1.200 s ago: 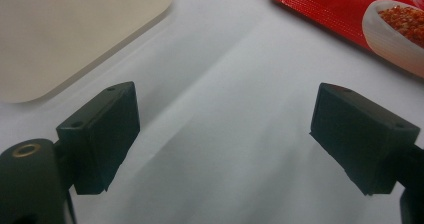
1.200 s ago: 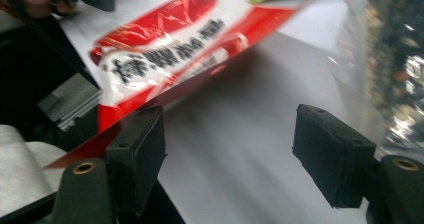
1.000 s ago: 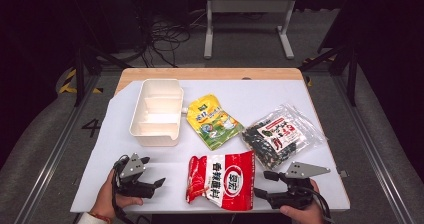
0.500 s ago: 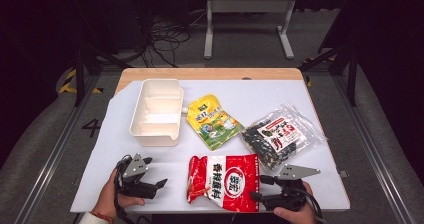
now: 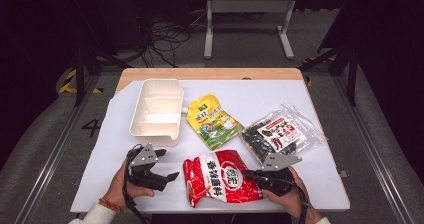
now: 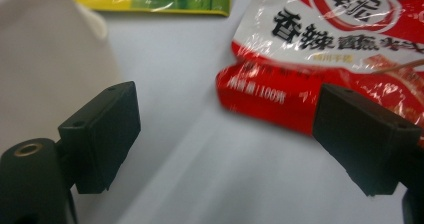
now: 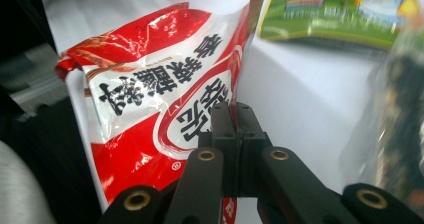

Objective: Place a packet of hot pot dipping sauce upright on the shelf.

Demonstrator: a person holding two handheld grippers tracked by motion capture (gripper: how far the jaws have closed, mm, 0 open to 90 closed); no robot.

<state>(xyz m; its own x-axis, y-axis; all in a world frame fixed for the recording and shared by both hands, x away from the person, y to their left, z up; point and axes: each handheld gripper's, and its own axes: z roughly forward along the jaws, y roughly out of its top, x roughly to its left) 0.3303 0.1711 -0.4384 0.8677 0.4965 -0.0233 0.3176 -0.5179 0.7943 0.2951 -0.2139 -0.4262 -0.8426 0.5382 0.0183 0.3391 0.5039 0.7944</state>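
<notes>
At the near edge of the bench point(image 5: 320, 149), the red snack bag point(image 5: 220, 179) lay between my two tools, its right edge pinched in the right hand-held gripper point(image 5: 248, 174), whose jaws had just closed flat together on the film, as the right gripper view showed point(image 7: 232, 129). The left hand-held gripper point(image 5: 167, 171) hung wide, nothing between its jaws, just short of the bag's left corner point(image 6: 280, 94). I judged the grip thin: only a fold of slick wrapper was caught, so a quick lift could let it slide out or tear the seam. The bag would also swing from that one edge and might knock the yellow-green pouch point(image 5: 214, 121) or the dark clear packet point(image 5: 277, 134) beside it. The white divided tray point(image 5: 156, 109) stood well apart, beyond the left tool.
</notes>
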